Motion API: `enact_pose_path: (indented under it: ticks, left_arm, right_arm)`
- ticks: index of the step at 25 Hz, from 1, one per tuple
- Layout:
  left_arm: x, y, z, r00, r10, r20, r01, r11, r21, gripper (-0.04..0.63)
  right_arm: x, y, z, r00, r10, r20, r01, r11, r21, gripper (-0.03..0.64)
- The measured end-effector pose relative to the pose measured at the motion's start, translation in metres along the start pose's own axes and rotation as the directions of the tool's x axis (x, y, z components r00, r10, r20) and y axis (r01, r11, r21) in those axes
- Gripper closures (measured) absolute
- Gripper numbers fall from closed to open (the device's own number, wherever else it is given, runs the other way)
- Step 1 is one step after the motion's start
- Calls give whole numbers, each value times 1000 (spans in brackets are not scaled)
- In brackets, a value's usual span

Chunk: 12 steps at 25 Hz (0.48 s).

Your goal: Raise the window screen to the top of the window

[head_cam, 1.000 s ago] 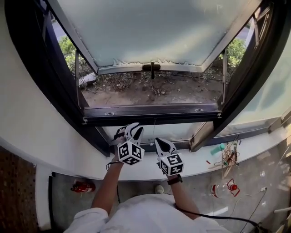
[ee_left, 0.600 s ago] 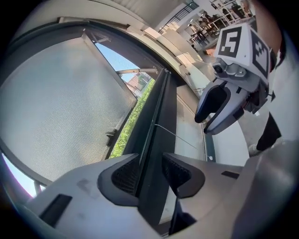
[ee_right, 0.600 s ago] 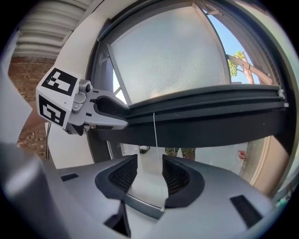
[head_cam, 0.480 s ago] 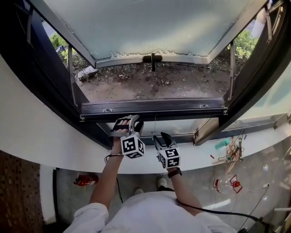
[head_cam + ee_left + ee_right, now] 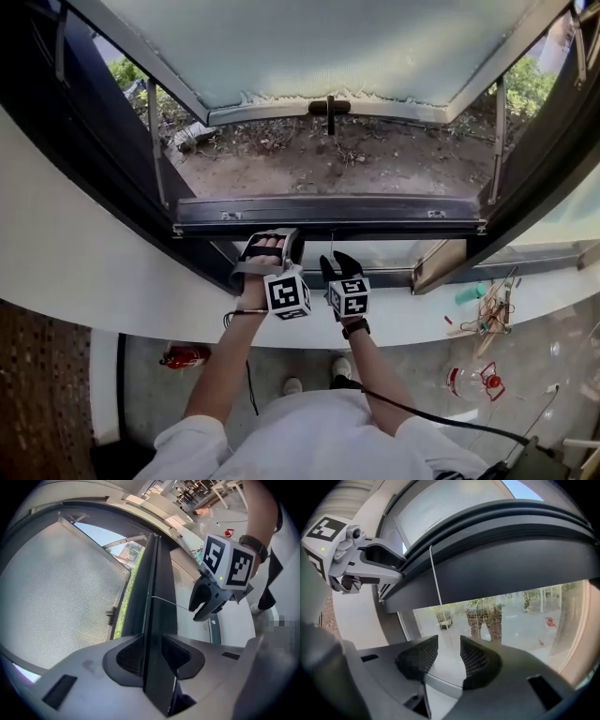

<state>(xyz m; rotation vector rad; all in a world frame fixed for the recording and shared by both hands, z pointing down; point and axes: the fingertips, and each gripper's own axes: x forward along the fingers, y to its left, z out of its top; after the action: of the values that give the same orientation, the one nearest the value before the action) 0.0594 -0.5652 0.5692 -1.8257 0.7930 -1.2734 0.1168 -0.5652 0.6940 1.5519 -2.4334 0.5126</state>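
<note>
left gripper [image 5: 152,656]: jaws just closed a little, clamped on screen bar [image 5: 328,216] | right gripper [image 5: 449,653]: jaws just opened, apart, gripping nothing, cord [image 5: 436,576] just ahead | screen bar: frame centre, low in window [image 5: 89,141]

Matt dark metal window screen bar [image 5: 375,216]; fine grey mesh-textured panel [image 5: 56,588].

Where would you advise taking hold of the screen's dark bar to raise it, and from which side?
Grip the bar near its middle, beside the cord, coming from below on the room side. It is a thin, level strip whose lower edge hangs free, so jaws can probably straddle it.
</note>
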Motion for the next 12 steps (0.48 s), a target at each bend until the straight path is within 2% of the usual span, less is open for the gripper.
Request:
enact_pose_path:
  ticks: [4, 9, 12]
  left_arm:
    - [0, 1, 0, 1000, 1, 6, -1, 1000, -13, 489]
    - [0, 0, -1, 1000, -14, 2, 14, 1000, 1, 489]
    - [-1, 1, -1, 1000, 0, -18, 1, 999, 45, 489]
  right_arm:
    - [5, 0, 2, 1000, -4, 20, 4, 1000, 15, 471]
    - [6, -1, -19, 999, -36, -20, 37, 998, 42, 471]
    - [6, 5, -25, 999, -30, -31, 31, 999, 33, 488]
